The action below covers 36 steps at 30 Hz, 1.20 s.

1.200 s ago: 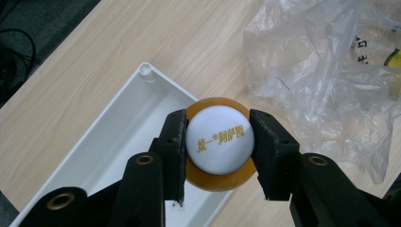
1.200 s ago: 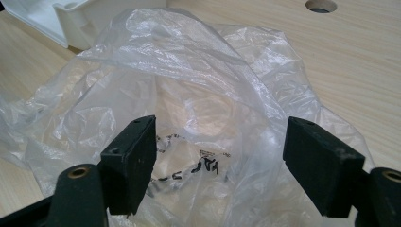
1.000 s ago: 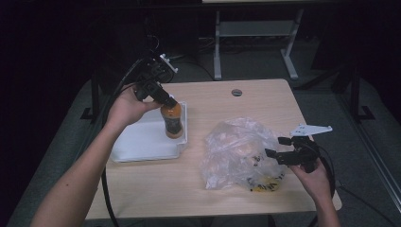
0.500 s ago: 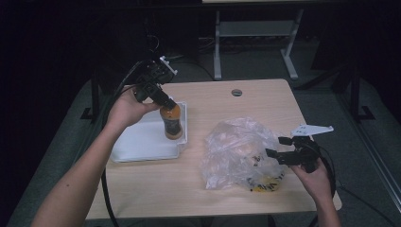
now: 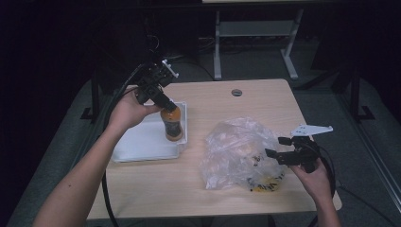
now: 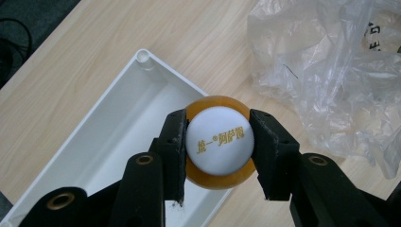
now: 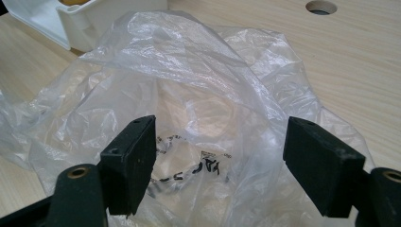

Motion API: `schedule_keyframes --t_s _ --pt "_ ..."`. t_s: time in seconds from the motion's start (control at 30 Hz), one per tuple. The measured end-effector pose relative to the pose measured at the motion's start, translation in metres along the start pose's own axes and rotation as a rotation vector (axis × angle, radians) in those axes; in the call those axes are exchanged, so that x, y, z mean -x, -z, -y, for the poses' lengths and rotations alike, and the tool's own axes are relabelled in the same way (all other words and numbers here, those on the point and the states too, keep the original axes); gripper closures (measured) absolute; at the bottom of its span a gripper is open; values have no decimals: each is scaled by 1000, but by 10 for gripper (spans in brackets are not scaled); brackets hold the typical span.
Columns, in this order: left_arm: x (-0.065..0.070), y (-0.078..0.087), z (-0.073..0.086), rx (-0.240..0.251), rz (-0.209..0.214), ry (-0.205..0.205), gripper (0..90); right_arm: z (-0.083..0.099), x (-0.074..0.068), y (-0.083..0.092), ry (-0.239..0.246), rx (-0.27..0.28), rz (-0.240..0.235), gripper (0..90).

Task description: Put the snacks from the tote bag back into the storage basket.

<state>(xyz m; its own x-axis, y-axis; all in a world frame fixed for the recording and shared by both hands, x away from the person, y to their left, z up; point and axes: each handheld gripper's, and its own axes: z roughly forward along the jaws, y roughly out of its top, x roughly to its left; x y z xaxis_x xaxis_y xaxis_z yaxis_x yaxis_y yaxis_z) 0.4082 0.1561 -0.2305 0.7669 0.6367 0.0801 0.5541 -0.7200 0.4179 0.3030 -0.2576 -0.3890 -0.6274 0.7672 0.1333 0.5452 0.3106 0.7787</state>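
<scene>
Upright in the tray's [image 5: 142,144] near corner beside the bag [image 5: 239,151], bottle [image 5: 172,124] clamped at its white cap by left gripper [image 6: 218,142], likely full, weighty, rigid, slick, best gripped below the cap; right gripper [image 7: 220,156] gaping wide, empty, facing the bag.

Pretty dark room overall, grey floor [image 5: 331,99], light wooden table [image 5: 265,101] with a round cable hole [image 5: 237,92], and a pale metal frame [image 5: 255,35] standing behind it.
</scene>
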Motion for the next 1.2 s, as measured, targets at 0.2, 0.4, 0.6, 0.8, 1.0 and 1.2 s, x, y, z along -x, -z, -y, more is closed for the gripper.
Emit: schedule_keyframes --t_s 0.2,0.4,0.6,0.8,1.0,1.2 --pt "0 -6 2 -9 8 1 594 0 0 0 0 0 0 259" --pt "0 -10 4 -11 7 -1 594 0 1 0 6 3 1 260" --pt "0 -15 5 -19 17 2 594 0 0 0 5 1 2 260" --pt "1 -20 7 -21 20 10 594 0 0 0 5 1 2 259" --pt "1 -25 9 -31 15 -4 594 0 0 0 1 -1 1 259" --pt "0 -29 11 -45 17 -7 594 0 0 -1 5 -1 2 259"
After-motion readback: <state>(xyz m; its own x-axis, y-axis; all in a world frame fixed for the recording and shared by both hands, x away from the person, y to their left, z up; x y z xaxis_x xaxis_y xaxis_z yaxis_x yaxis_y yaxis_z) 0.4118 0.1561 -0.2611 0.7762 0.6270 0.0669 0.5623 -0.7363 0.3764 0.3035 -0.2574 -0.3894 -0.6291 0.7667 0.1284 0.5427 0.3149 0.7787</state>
